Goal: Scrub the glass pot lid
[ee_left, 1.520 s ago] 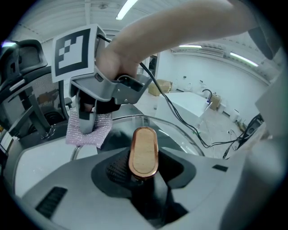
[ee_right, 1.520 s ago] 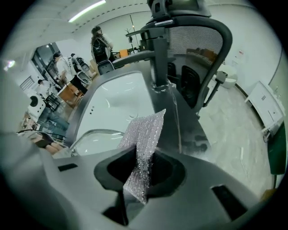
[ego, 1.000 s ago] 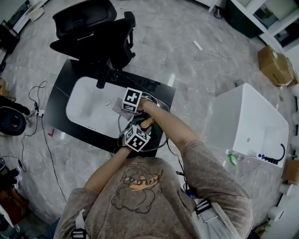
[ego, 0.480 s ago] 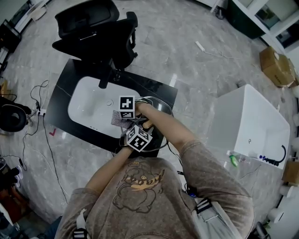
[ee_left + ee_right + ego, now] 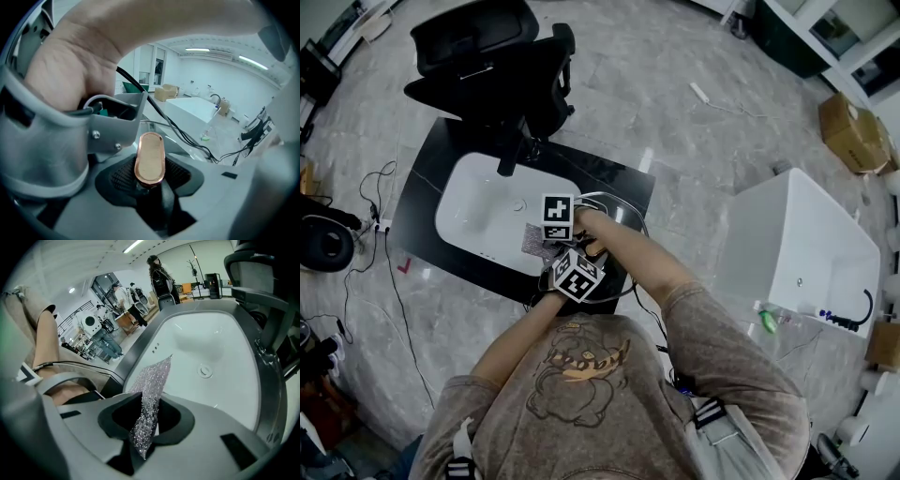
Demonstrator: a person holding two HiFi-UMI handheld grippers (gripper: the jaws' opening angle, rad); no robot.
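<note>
The glass pot lid (image 5: 630, 214) is held above the black counter at the sink's right edge. Its copper-coloured handle (image 5: 150, 157) stands between the dark pads of my left gripper (image 5: 150, 183), which is shut on it. In the head view the left gripper (image 5: 577, 277) is nearest the person. The right gripper (image 5: 555, 221) hovers just beyond it, over the lid. The right gripper (image 5: 146, 420) is shut on a silver glittery scrub cloth (image 5: 152, 390), which sticks out past the jaws above the white sink (image 5: 220, 348). Most of the glass is hidden by arms and grippers.
The white sink (image 5: 483, 211) is set into a black counter (image 5: 427, 192), with a drain (image 5: 205, 371) and a dark faucet (image 5: 508, 155) at its far side. A black office chair (image 5: 487, 56) stands behind it. Cables trail over the floor at the left (image 5: 370, 202). A white cabinet (image 5: 797, 248) stands at the right.
My right gripper with the cloth has slid a little left and toward the person across the lid. The left gripper keeps its hold on the handle, nearly still.
</note>
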